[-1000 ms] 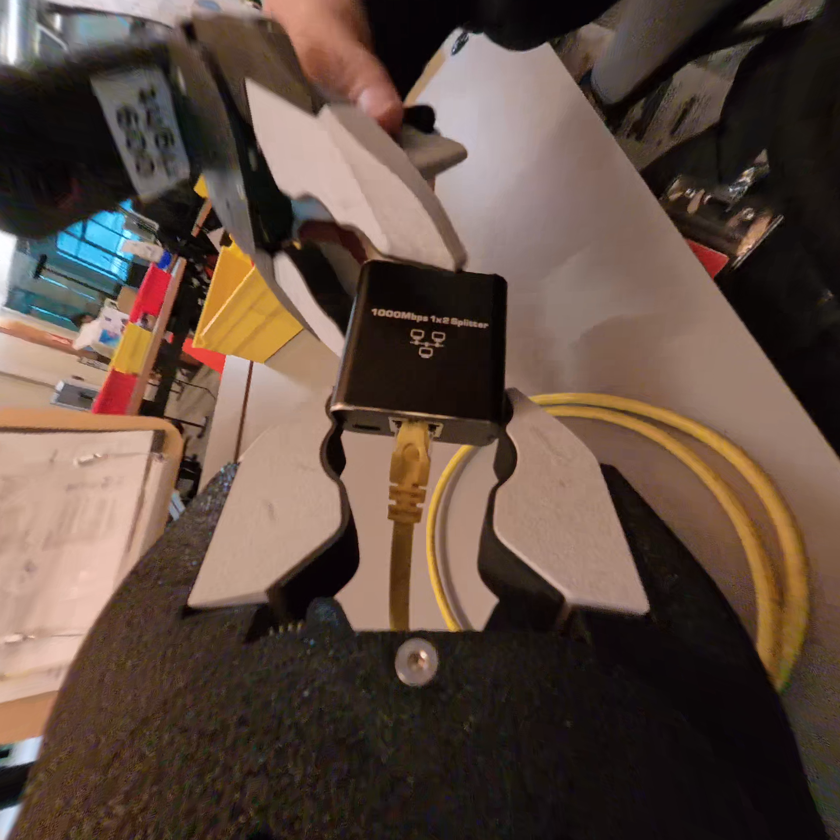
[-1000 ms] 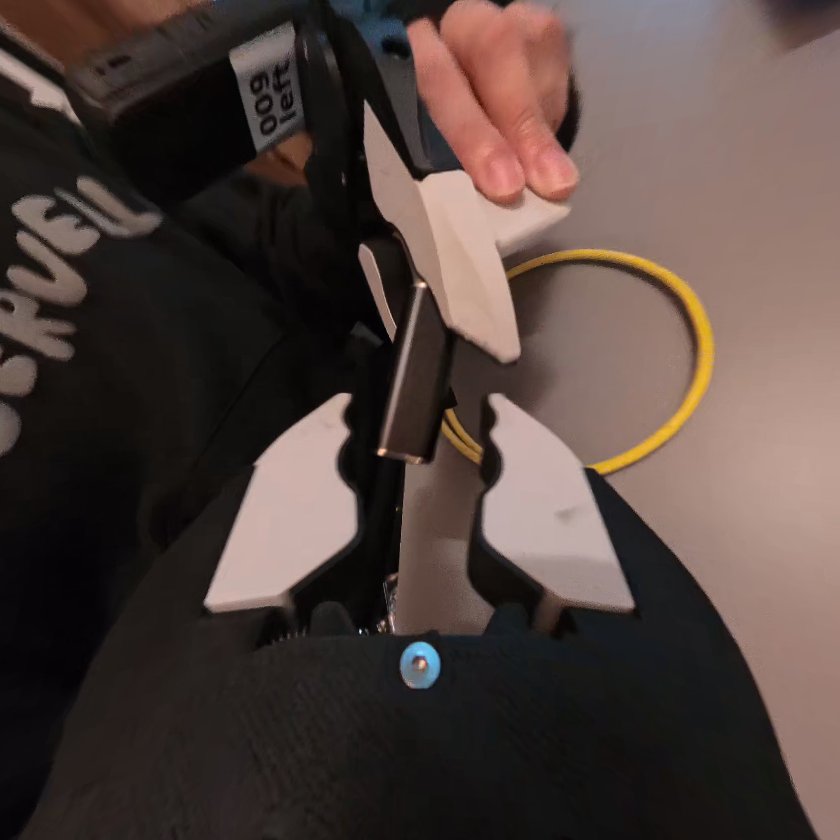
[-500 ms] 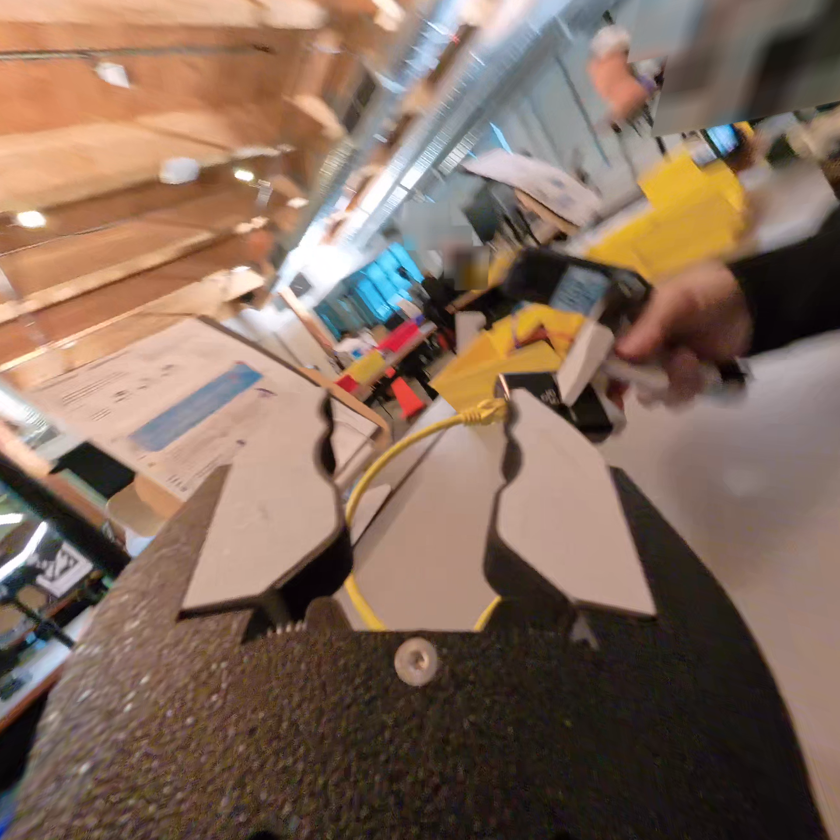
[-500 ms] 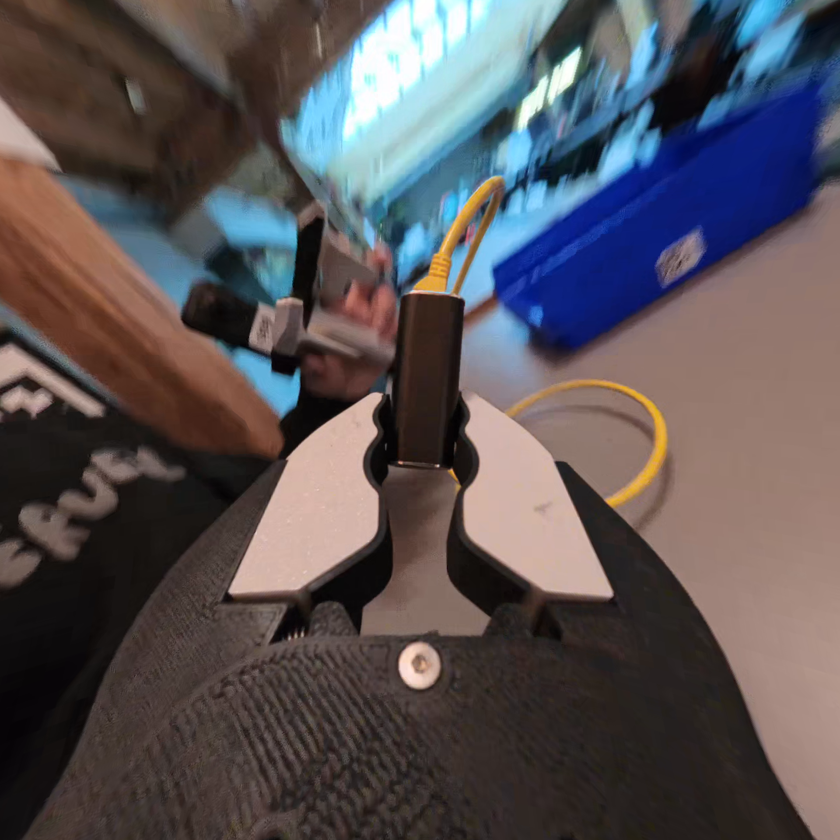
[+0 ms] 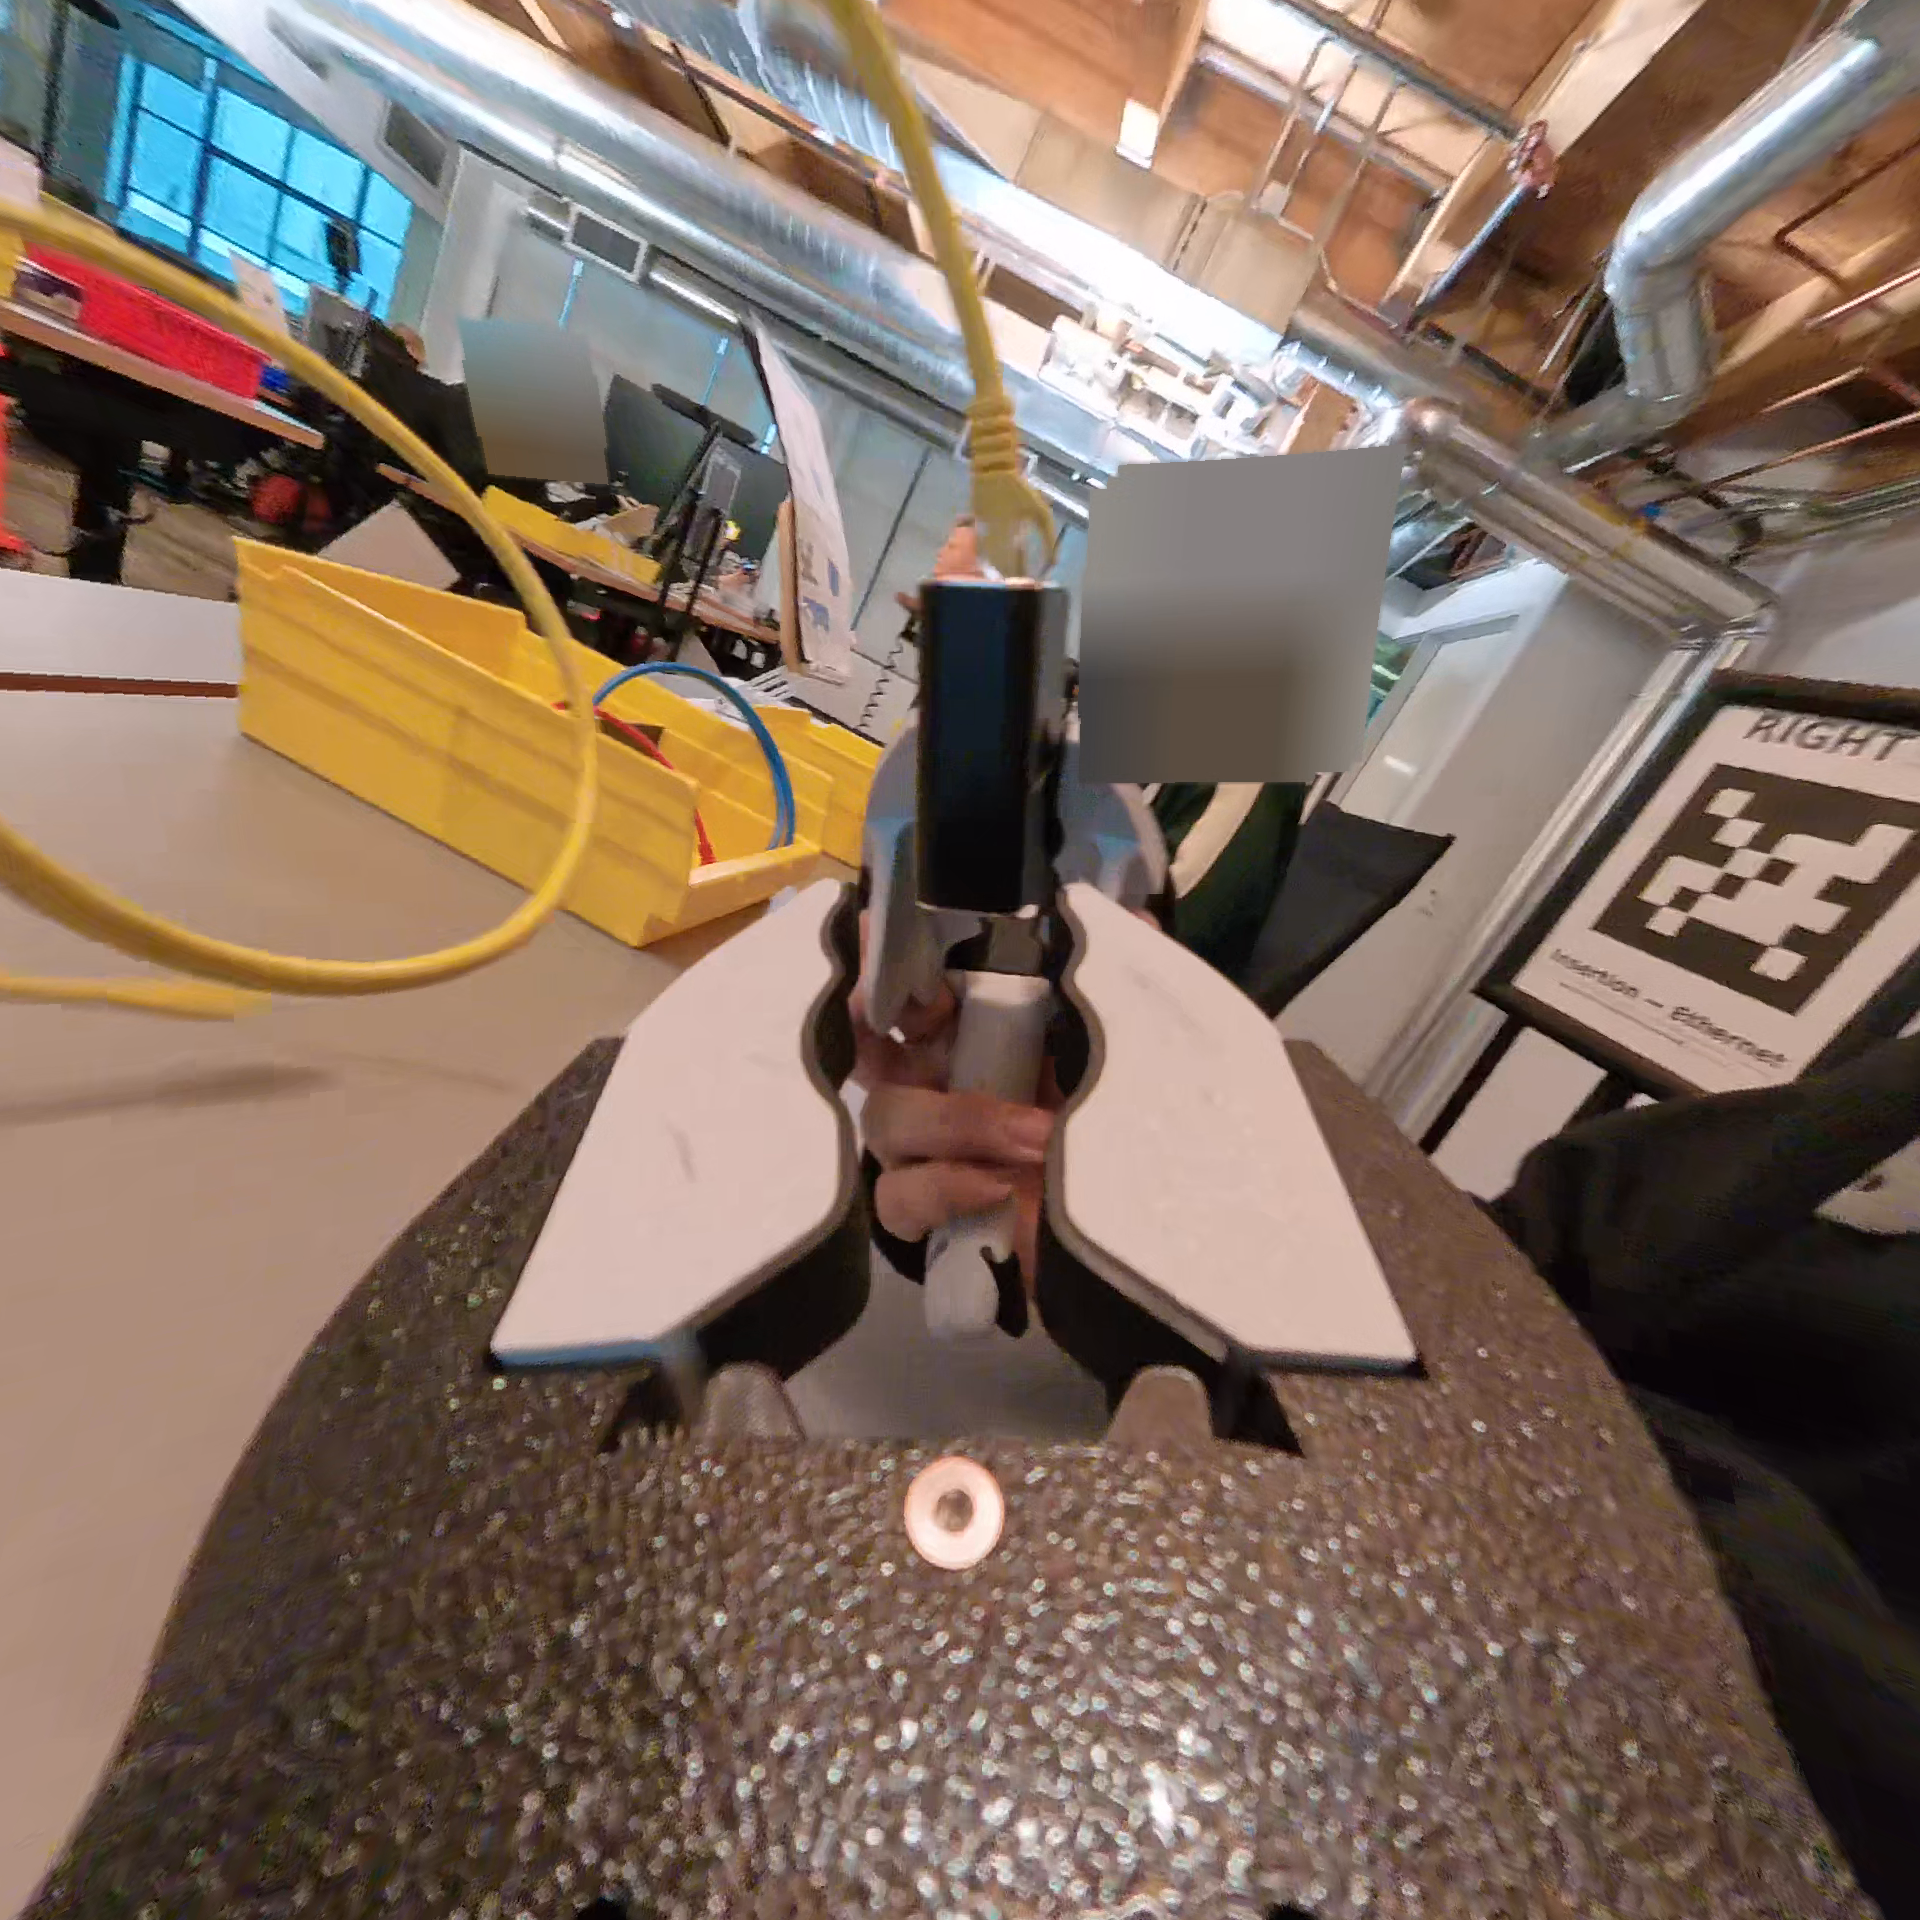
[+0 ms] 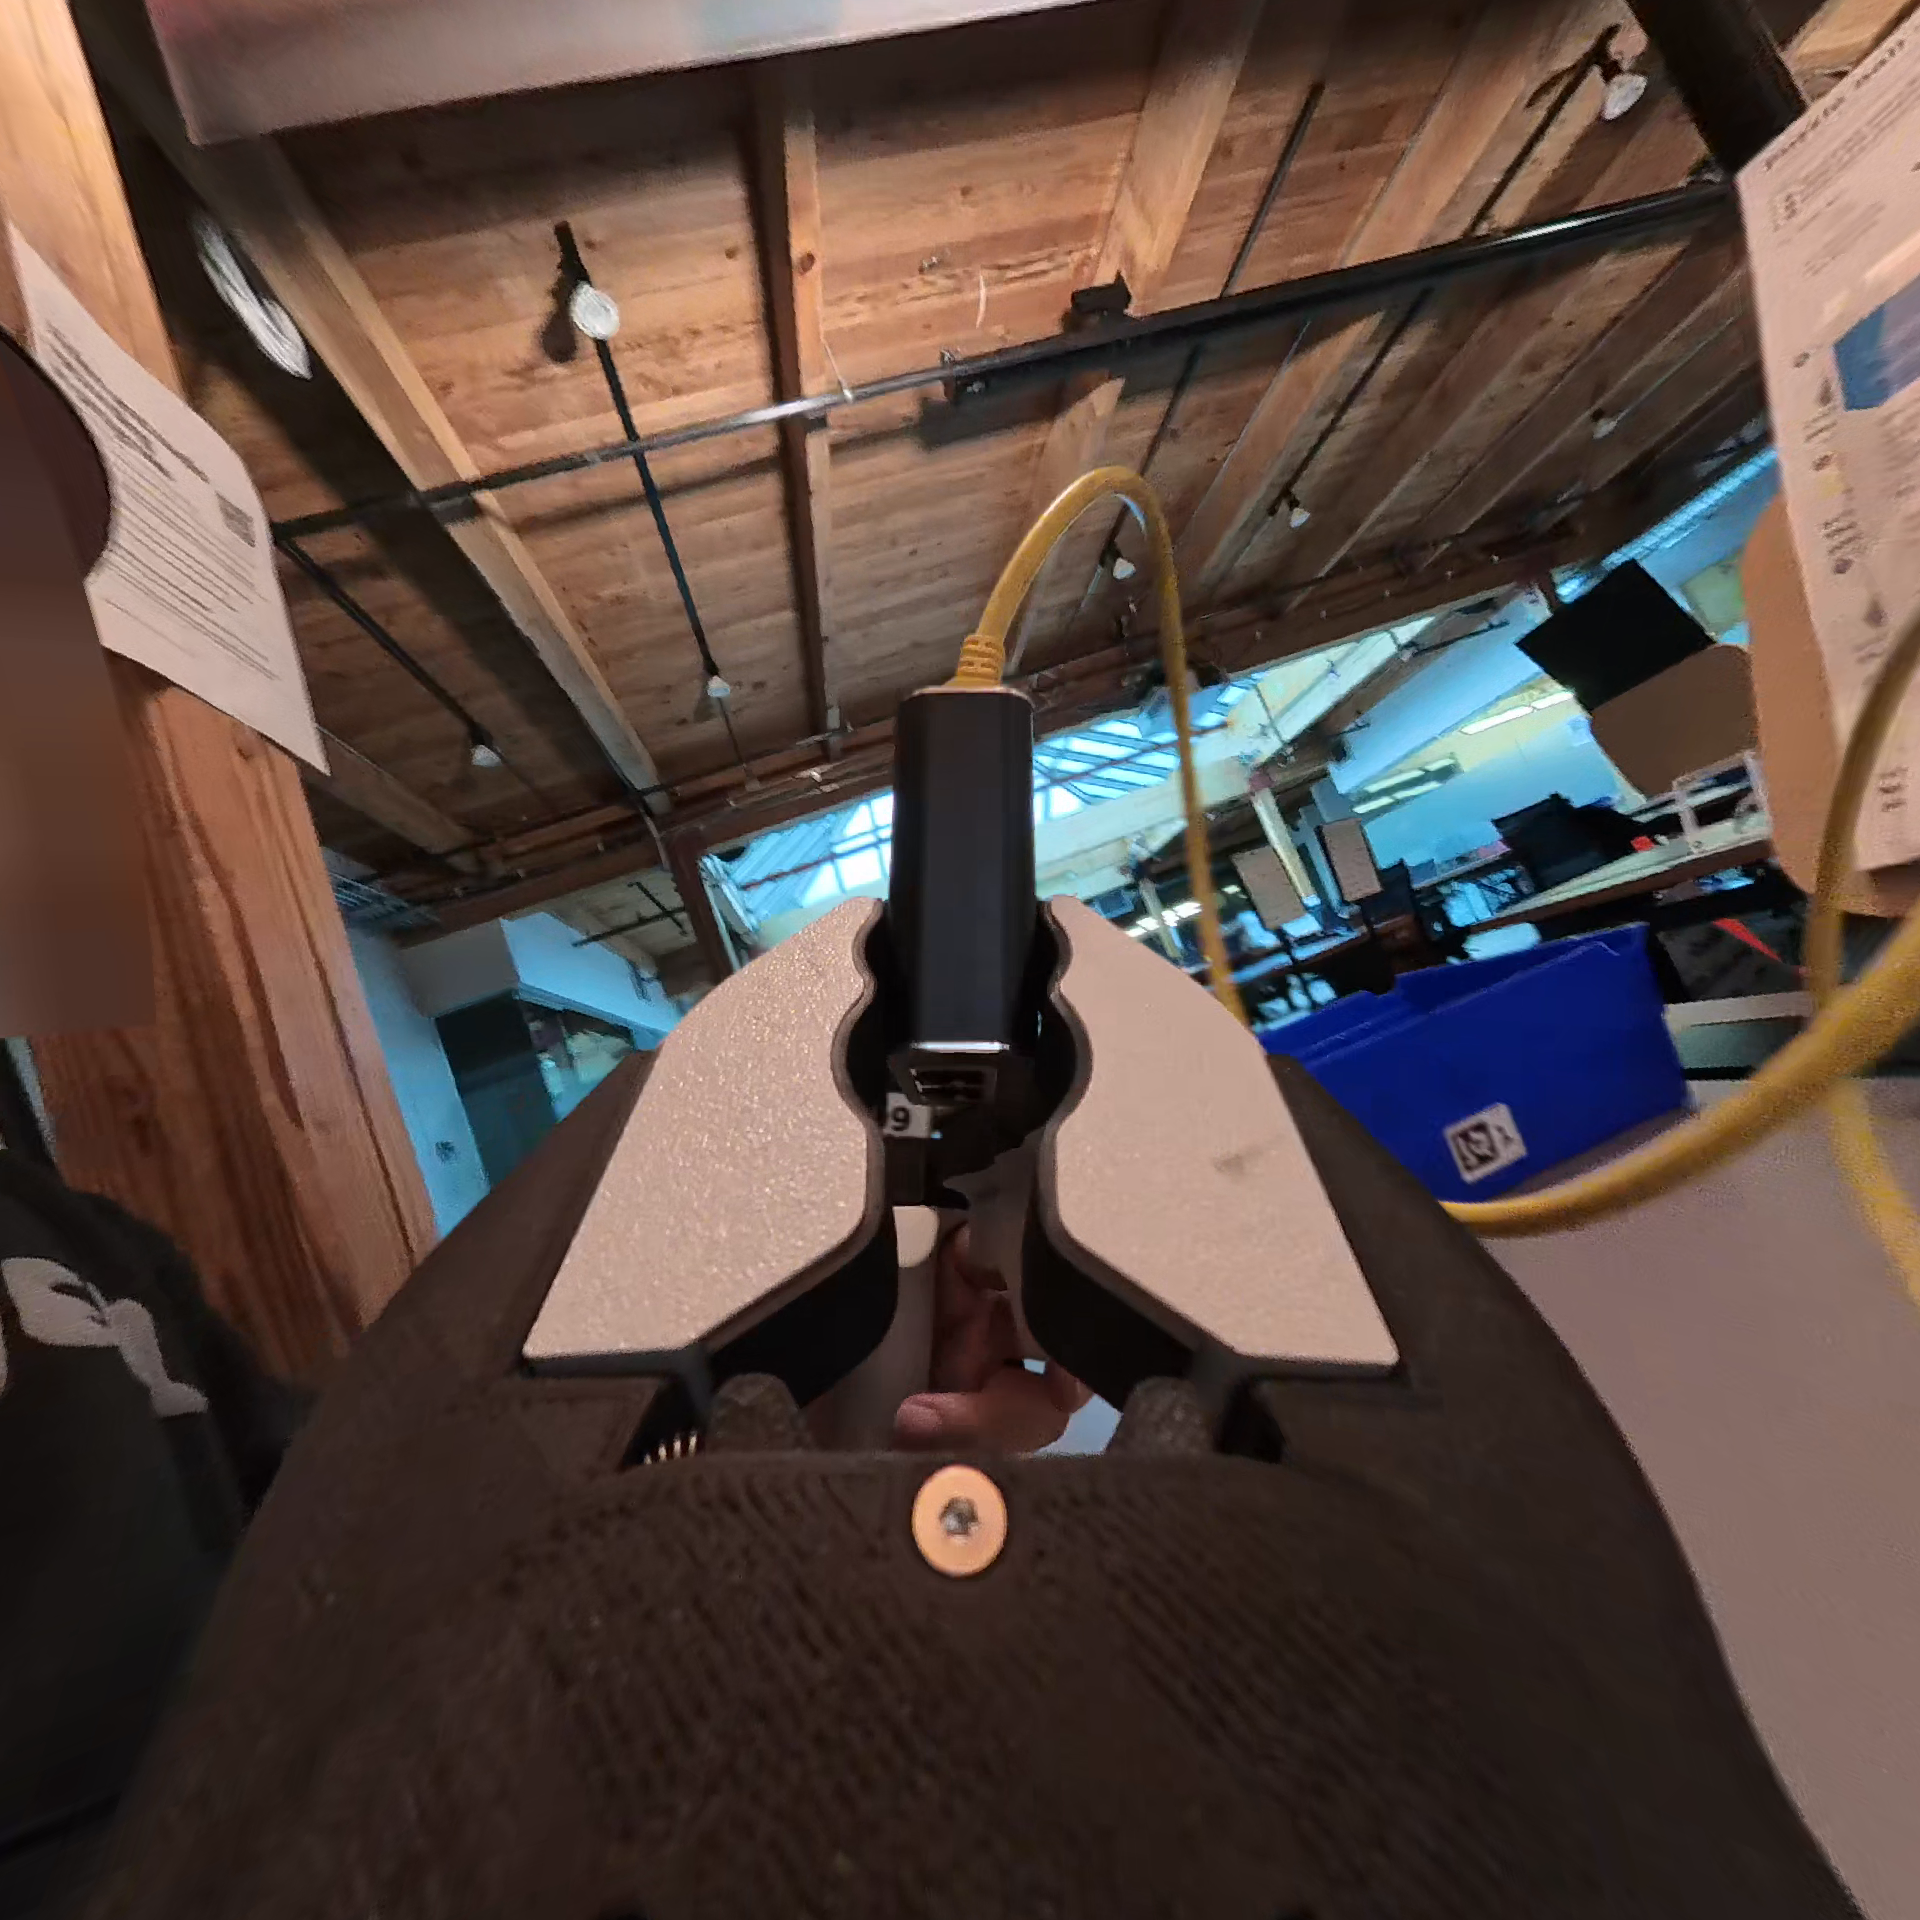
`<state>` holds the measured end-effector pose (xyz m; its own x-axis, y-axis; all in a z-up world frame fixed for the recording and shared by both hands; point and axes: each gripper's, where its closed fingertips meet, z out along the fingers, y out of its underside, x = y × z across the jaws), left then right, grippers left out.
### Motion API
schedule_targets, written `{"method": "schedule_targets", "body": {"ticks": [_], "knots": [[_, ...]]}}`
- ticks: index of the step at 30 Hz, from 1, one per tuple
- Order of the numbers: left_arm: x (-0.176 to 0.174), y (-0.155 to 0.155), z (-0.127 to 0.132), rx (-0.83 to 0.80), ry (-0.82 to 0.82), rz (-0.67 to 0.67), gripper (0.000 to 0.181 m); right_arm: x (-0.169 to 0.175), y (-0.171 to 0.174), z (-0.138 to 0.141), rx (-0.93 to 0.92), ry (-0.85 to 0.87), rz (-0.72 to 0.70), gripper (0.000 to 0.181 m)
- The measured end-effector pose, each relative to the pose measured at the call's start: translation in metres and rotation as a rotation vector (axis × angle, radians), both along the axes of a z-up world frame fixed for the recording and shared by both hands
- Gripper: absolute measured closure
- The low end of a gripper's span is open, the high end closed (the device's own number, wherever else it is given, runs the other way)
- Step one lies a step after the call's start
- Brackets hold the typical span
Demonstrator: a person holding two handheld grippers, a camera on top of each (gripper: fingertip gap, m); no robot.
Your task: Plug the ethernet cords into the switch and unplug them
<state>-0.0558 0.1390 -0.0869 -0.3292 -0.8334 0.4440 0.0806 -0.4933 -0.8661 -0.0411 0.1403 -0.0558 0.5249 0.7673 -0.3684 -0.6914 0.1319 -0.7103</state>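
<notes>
The right hand-held gripper [image 6: 961,971] pinches the black switch [image 6: 961,862] upright above the desk [image 5: 156,831], yellow cord [image 6: 1101,540] plugged on top, while the empty left hand-held gripper [image 5: 951,977], spread, probably must grasp that plug next.

left gripper [image 5: 951,966]: jaws apart, nothing held | right gripper [image 6: 961,971]: jaws clamped, raised

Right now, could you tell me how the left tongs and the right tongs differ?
The left tongs stand open and empty; the right tongs are shut on the black switch. The right tongs carry it upright with a yellow cord plugged into its top; the left tongs merely face it. Both share the same pale-and-black build.
</notes>
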Motion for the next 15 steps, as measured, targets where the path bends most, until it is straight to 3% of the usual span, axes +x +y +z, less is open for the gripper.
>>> {"method": "schedule_targets", "body": {"ticks": [4, 6, 10, 12, 15], "knots": [[0.007, -0.009, -0.008, 0.081, 0.014, 0.004, 0.146, -0.013, -0.001, -0.002, 0.005, -0.007, 0.04, 0.156], [0.006, -0.012, -0.006, 0.125, -0.013, 0.008, 0.157, -0.014, 0.0, -0.004, 0.007, 0.002, 0.048, 0.156], [0.004, -0.014, -0.004, 0.285, -0.061, 0.073, 0.158, -0.017, -0.005, -0.003, 0.01, 0.005, 0.142, 0.156], [0.005, -0.009, -0.006, 0.345, -0.022, 0.129, 0.158, -0.01, 0.002, -0.01, -0.042, -0.119, 0.056, 0.148], [0.002, 0.009, -0.013, 0.631, 0.079, 0.316, 0.158, 0.009, 0.011, -0.015, -0.127, -0.295, -0.162, 0.109]]}}
